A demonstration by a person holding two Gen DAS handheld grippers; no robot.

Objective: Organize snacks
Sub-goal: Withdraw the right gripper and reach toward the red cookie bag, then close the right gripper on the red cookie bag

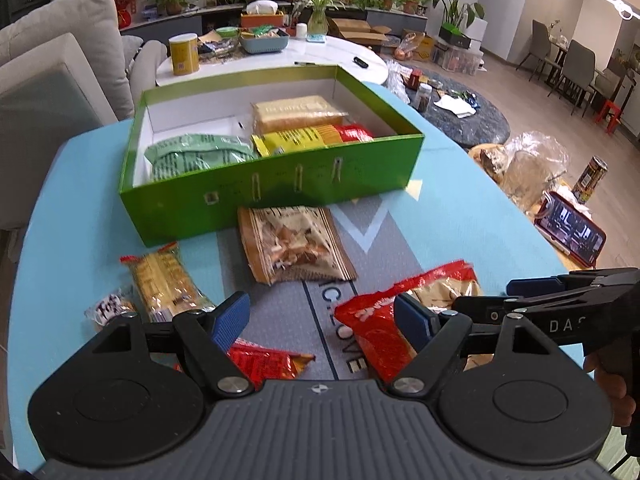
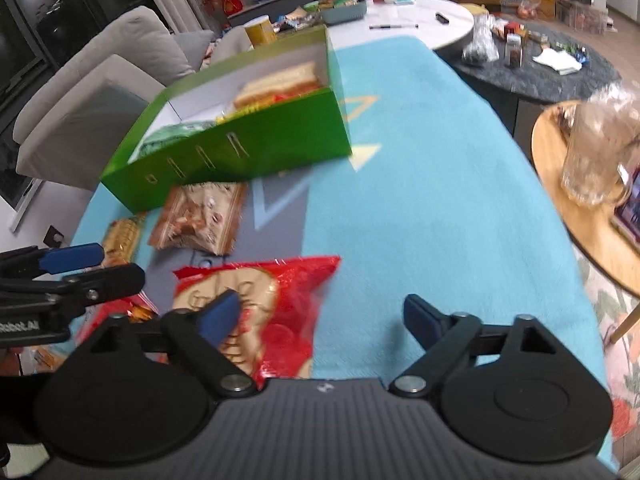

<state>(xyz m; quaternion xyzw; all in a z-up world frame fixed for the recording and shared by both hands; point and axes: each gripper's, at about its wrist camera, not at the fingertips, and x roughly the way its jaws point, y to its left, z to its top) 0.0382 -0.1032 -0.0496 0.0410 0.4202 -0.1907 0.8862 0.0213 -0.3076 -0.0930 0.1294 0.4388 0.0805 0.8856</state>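
Snacks loose on table (image 1: 460,216), near side of green box (image 1: 224,204). My left tongs (image 1: 320,316) wide, empty; my right tongs (image 2: 320,316) wide, empty, above red packet (image 2: 288,304). Risk: tongs side by side, may collide; slick film may slip.

a table under a light-blue cloth (image 1: 460,216) carries an open green cardboard box (image 1: 224,196), a brown snack bag (image 1: 292,244), a yellow biscuit pack (image 1: 164,280) and a red cookie bag (image 2: 288,300).
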